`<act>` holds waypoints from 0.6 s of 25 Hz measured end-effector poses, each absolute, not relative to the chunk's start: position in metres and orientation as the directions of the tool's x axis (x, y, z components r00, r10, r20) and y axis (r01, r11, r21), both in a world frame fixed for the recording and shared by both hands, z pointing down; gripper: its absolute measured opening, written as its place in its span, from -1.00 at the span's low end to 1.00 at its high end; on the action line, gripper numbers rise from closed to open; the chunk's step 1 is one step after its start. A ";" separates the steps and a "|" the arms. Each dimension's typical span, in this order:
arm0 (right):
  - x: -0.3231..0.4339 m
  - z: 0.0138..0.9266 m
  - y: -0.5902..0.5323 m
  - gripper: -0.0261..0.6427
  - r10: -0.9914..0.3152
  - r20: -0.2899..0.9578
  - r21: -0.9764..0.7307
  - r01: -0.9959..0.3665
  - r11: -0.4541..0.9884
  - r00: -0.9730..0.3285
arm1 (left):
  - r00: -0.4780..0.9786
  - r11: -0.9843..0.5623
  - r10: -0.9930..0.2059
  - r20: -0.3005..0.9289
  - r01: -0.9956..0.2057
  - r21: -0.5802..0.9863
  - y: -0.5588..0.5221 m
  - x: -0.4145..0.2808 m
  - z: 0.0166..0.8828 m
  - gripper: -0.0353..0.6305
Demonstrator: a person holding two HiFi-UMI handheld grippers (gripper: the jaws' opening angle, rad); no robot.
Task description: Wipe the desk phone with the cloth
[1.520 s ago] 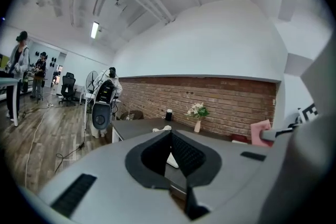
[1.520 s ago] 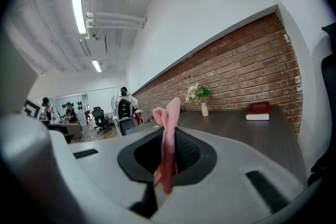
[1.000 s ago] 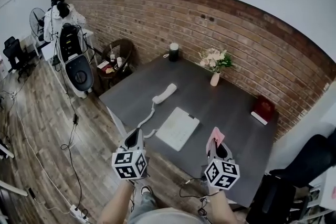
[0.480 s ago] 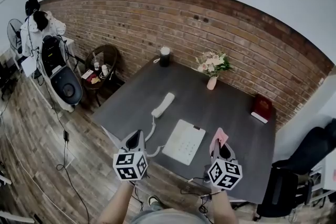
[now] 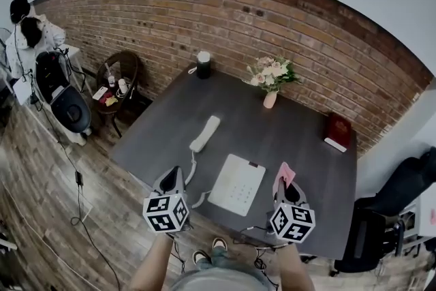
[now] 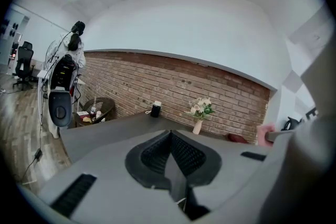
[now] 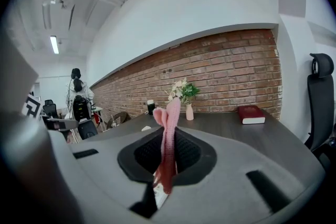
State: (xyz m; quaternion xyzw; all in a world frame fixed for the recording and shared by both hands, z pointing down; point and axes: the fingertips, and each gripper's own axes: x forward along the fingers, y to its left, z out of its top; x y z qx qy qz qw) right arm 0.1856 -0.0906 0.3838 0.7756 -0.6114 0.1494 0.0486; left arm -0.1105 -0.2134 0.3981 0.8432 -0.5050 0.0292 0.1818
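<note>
A white desk phone base lies on the dark table, near its front edge. Its handset lies off the hook to the left, joined by a coiled cord. My right gripper is shut on a pink cloth, which sticks up from between the jaws. It hovers just right of the phone base. My left gripper hangs at the table's front left edge, jaws shut with nothing between them.
A vase of flowers, a dark cylinder with a white top and a red book stand at the back of the table. A small round side table and an exercise machine stand left. A black chair stands right.
The head view has shifted: the table and phone now sit lower and more centred. Both grippers keep the same hold and stay near the front edge.
</note>
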 end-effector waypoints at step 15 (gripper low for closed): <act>0.167 0.404 -0.142 -0.86 -0.931 0.348 0.008 -0.994 -0.113 0.109 | 0.441 -0.378 -0.854 0.277 -0.891 0.251 -0.240 -0.112 0.422 -0.88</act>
